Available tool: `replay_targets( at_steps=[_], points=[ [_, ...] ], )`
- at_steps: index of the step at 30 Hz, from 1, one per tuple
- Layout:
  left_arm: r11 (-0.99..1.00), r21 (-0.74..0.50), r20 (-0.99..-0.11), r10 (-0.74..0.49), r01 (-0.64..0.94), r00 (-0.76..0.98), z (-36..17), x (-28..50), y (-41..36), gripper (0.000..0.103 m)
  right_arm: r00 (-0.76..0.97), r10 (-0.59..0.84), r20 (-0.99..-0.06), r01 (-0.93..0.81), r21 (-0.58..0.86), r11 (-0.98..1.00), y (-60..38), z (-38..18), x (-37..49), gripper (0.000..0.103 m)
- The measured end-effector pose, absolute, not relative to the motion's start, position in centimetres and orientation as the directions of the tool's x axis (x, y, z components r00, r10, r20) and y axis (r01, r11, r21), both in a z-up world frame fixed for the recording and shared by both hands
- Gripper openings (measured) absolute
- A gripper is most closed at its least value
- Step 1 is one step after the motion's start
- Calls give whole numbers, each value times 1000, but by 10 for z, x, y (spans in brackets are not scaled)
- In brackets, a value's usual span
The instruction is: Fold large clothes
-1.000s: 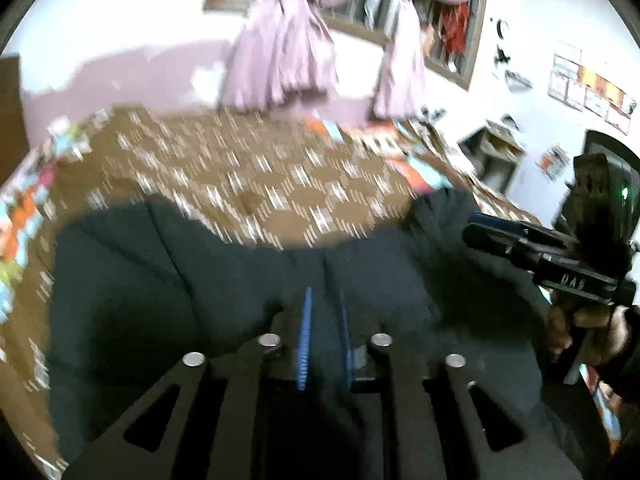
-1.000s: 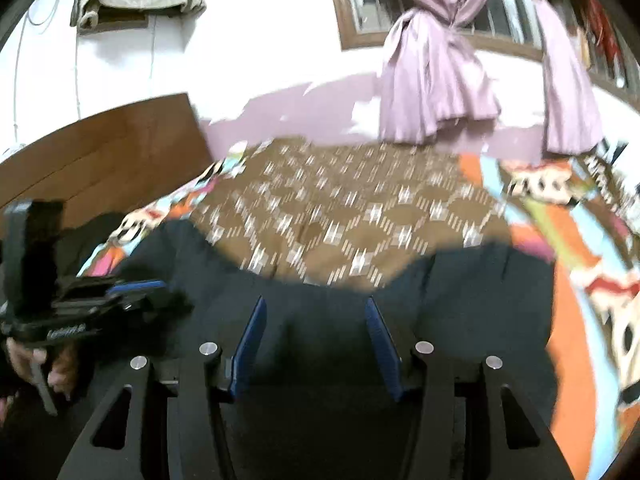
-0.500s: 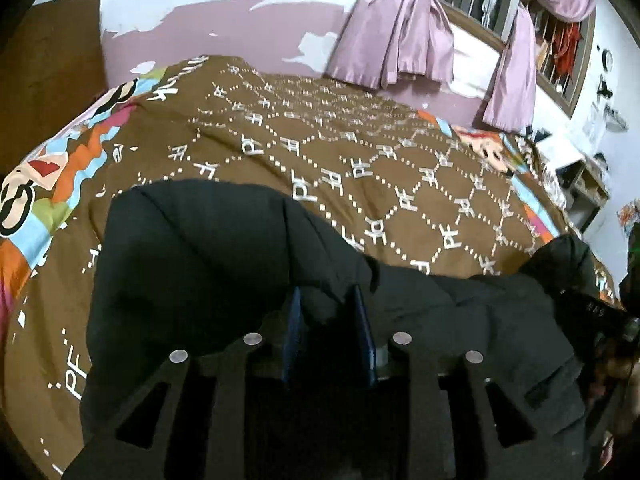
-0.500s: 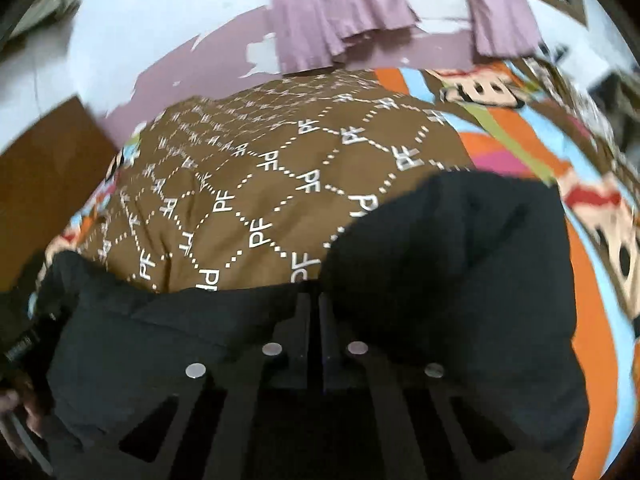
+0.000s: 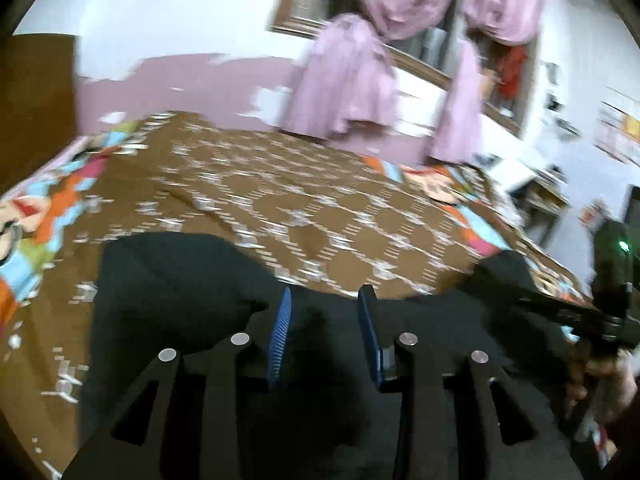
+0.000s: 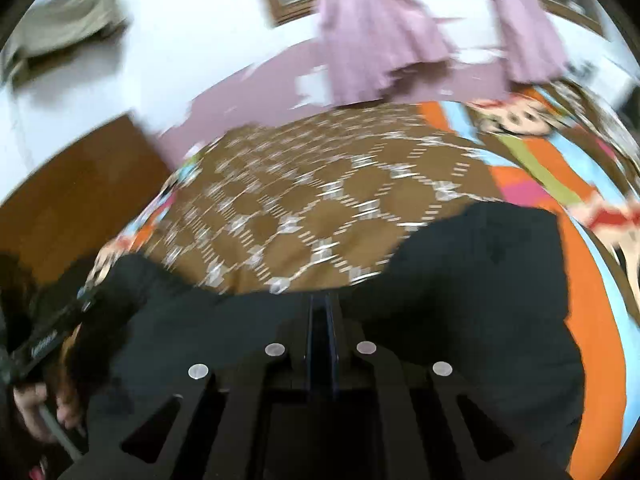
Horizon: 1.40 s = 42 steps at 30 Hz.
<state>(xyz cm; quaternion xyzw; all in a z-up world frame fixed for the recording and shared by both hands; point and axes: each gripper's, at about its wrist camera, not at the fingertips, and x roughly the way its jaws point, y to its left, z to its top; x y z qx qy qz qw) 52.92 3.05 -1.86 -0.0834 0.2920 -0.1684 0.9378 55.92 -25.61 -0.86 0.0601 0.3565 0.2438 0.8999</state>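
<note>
Fingers, left wrist view: our left gripper (image 5: 325, 330) is opening, blue pads apart over the black garment (image 5: 180, 280), not pinching it.
Garment, left wrist view: spread on the brown patterned bedspread (image 5: 280, 208).
Fingers, right wrist view: our right gripper (image 6: 321, 322) is pinched tight on the garment's edge.
Advice: we judge both edges should be gripped evenly before lifting.
</note>
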Motion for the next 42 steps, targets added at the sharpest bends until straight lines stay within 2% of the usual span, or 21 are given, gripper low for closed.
replay_targets(
  at_steps=[2,5,7,10,18,20,21,22,23,24,27,29,31,33,36,42],
  points=[
    [895,-252,-556,-445,368,702,-25,526,12,30,571,527,-629,-474,271,838,-242,-10,549,7],
    [873,-133,-628,-440,468,642,-39,514,-16,30,503,535,-679,-521,255,814,-224,-28,535,7],
    [873,-89,-659,-412,479,629,-46,511,-24,30,498,500,-709,-521,217,826,-219,-38,531,7],
    [881,-108,-697,-398,461,597,-56,517,-22,30,474,489,-732,-510,225,830,-223,-46,532,5],
    [898,-95,-713,-362,429,600,-58,509,-20,30,490,511,-707,-477,273,836,-234,-39,524,4],
    [907,-126,-704,-367,401,609,-53,504,-13,31,498,519,-694,-472,285,834,-238,-32,516,15],
    [914,-139,-691,-365,380,624,-48,498,-9,36,508,523,-685,-478,281,832,-241,-26,508,33],
    [921,-147,-678,-360,362,641,-44,493,-5,41,518,521,-678,-483,271,833,-242,-21,503,50],
    [927,-159,-659,-356,340,663,-38,482,1,56,532,517,-671,-487,257,835,-244,-16,496,55],
    [929,-169,-648,-356,328,674,-34,474,5,67,545,514,-663,-497,238,835,-246,-9,485,57],
    [930,-184,-638,-359,318,681,-19,448,14,69,560,508,-654,-515,204,832,-247,5,465,59],
    [938,-173,-642,-339,301,688,-9,430,19,70,574,505,-645,-525,184,831,-249,16,448,68],
    [948,-165,-646,-314,273,696,1,410,23,77,590,512,-625,-538,168,826,-253,29,428,79],
    [951,-186,-649,-309,249,696,10,391,26,86,600,526,-603,-548,169,819,-256,40,411,84],
    [958,-209,-648,-287,197,706,23,364,31,94,609,547,-574,-553,186,812,-262,52,391,96],
    [964,-201,-654,-265,175,708,44,319,30,101,616,556,-557,-563,182,806,-270,74,348,100]
  ],
)
